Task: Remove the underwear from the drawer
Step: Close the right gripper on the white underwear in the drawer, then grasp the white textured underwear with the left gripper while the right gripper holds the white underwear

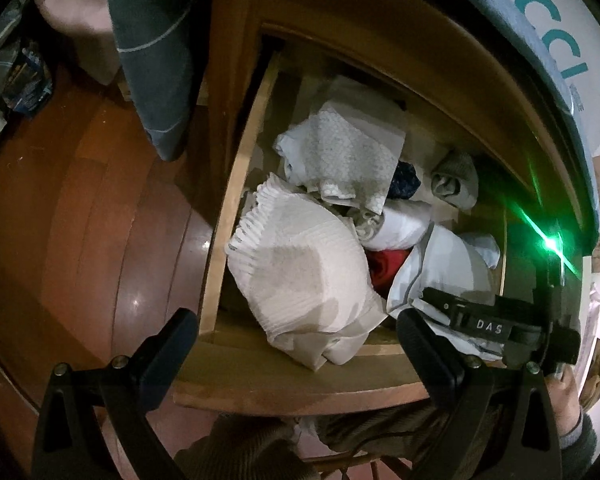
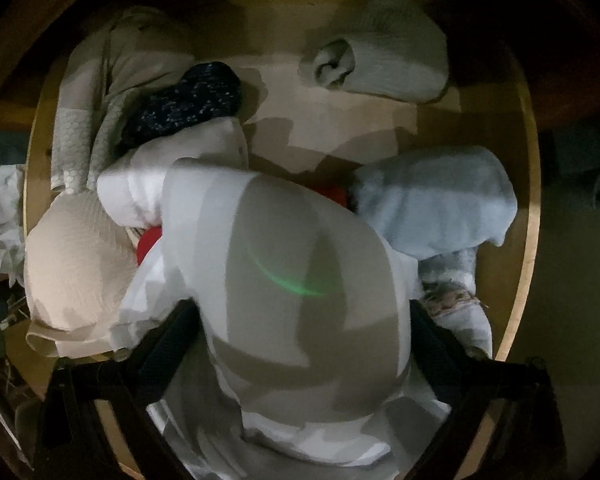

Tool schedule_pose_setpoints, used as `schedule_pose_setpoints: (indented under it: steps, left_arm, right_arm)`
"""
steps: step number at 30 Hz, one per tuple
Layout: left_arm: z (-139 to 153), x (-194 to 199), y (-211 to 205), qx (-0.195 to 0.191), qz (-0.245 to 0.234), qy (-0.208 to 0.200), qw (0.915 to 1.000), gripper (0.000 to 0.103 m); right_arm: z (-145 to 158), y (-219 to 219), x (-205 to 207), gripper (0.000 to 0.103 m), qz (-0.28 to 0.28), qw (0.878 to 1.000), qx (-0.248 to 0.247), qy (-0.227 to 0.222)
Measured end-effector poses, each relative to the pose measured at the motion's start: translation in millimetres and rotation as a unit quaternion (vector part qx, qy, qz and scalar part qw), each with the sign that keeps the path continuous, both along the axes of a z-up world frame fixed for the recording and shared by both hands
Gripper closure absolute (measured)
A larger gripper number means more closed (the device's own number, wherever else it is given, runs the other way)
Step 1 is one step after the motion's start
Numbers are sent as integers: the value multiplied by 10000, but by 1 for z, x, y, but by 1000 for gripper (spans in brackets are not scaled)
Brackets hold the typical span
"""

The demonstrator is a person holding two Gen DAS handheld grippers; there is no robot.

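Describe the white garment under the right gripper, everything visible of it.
The white garment is a soft, smooth fabric bundle, bulging into a rounded mound, with grey-edged seams showing in the left wrist view. It lies at the front right of the open wooden drawer, on top of a red item and beside a beige ribbed garment. The right gripper straddles it, one finger on each side; whether the pads press yet is unclear.
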State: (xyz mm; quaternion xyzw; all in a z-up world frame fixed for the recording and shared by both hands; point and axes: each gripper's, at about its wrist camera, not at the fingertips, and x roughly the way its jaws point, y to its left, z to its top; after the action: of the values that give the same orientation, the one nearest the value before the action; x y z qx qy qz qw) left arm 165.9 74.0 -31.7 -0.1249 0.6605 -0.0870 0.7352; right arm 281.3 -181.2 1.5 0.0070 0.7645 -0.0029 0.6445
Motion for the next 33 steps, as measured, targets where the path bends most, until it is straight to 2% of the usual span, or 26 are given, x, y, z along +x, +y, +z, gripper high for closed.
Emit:
schedule_pose_setpoints:
  steps: [3,4,6,9,11,15,18,20,24,28,33]
  left_arm:
    - [2,0,2,-27,82,5,10000,1]
    - [2,0,3,-45,95,19,9999,1]
    - [3,-1,3,-83,106,33,9999,1]
    - [6,-1,3,-89,126,25,9999,1]
    - [9,-1,1,-96,120,11,9999,1]
    - [12,-2,-3,-214,114,54,9997,1]
    - [11,-1,-8,-345,113,207,9991,1]
    - [9,0,-10,-532,179,367,9977,1]
    - [3,2,-14,-607,333,629,9956,1]
    - [-3,6,-12,-647,458,778,9938,1]
    - [-8,9,-11,-1002,526,975,9888,1]
  right_arm:
    - [7,-4,-2,43,-39,9998,94,-145]
    - [11,-6,-3,46,0,9996,127,-241]
    - [19,-11,-5,64,0,9990,205,-387]
    - [33,-19,-6,79,-89,9967,469,-664]
    - [44,-18,-6,83,-35,9954,497,-813]
    - [67,-19,-13,85,131,9916,353,-1234]
    - [78,-20,-26,85,167,9888,510,-1390]
    - [72,-20,-32,85,118,9874,812,-1354]
    - [62,-19,-30,85,-20,9860,1057,-1292]
    - [60,-21,-33,84,-23,9846,1171,-1299]
    - [55,-20,-37,82,-45,9834,1270,-1296]
